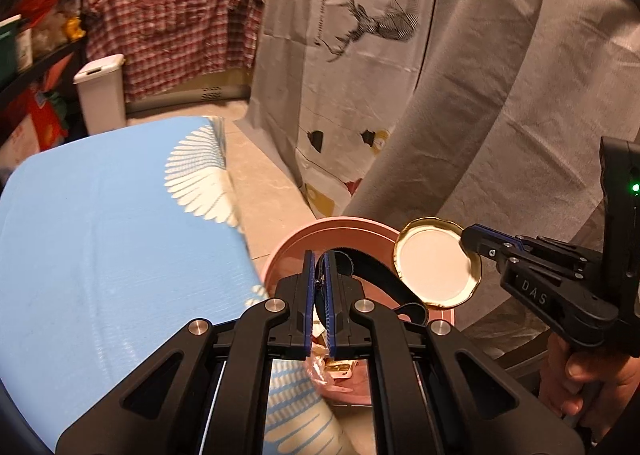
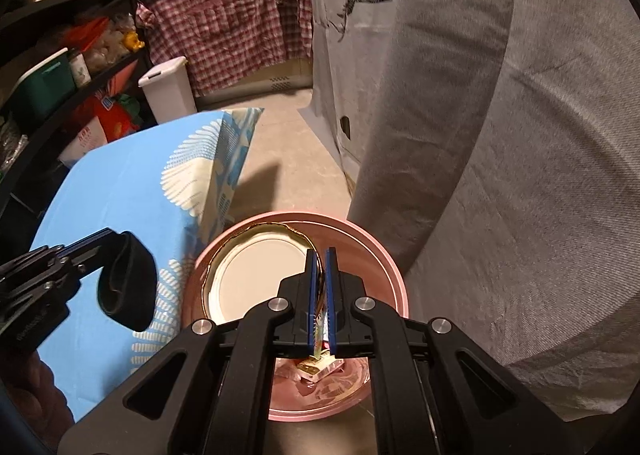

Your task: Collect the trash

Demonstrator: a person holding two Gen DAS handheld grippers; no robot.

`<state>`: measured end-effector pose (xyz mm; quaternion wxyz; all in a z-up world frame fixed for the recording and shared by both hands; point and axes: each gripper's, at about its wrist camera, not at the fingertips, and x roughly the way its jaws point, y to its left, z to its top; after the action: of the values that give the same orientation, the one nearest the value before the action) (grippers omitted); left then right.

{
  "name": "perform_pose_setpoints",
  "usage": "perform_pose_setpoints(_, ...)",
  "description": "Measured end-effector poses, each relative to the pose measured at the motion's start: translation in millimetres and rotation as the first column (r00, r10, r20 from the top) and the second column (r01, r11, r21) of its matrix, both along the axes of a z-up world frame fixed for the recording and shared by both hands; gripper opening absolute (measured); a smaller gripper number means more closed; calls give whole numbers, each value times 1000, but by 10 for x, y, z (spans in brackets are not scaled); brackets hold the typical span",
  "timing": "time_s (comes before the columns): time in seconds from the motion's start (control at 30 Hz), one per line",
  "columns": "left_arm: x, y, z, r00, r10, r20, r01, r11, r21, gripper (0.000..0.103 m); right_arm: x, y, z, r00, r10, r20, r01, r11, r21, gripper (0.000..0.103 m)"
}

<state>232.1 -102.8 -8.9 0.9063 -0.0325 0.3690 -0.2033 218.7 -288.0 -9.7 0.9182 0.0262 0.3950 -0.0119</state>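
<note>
A blue tablecloth (image 1: 100, 235) covers the table on the left, a pink bin (image 2: 384, 255) sits on the floor beside it, and a grey sheet (image 1: 460, 115) hangs on the right. The left gripper (image 1: 319, 267) pinches a black strap (image 1: 372, 267) tight over the bin. The right gripper (image 2: 319, 267) pinches a gold jar lid (image 2: 256, 279) by its rim there too.

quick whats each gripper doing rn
left gripper: shut on the black strap
right gripper: shut on the jar lid

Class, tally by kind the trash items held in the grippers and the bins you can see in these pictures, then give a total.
Jar lid: 1
Black strap: 1
Pink bin: 1
White bin: 1
Total: 4
</note>
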Motion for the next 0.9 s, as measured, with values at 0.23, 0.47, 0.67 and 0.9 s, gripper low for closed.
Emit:
perform_pose_setpoints(0.23, 133, -74, -92, 999, -35, -34, 35, 999, -13, 5, 83, 11, -99, 1000, 0, -25, -1, 1000, -18, 5)
perform_pose_setpoints(0.47, 193, -98, -157, 997, -48, -53, 48, 999, -13, 27, 125, 32, -177, 998, 8, -63, -10, 1000, -22, 11)
perform_pose_setpoints(0.67, 128, -11, -146, 998, -48, -45, 48, 999, -5, 27, 88, -6, -133, 999, 2, -42, -2, 1000, -8, 31)
perform_pose_setpoints(0.9, -80, 165, -43, 1000, -15, -14, 16, 1000, 15, 30, -151, 32, 45, 999, 28, 38, -29, 999, 37, 39)
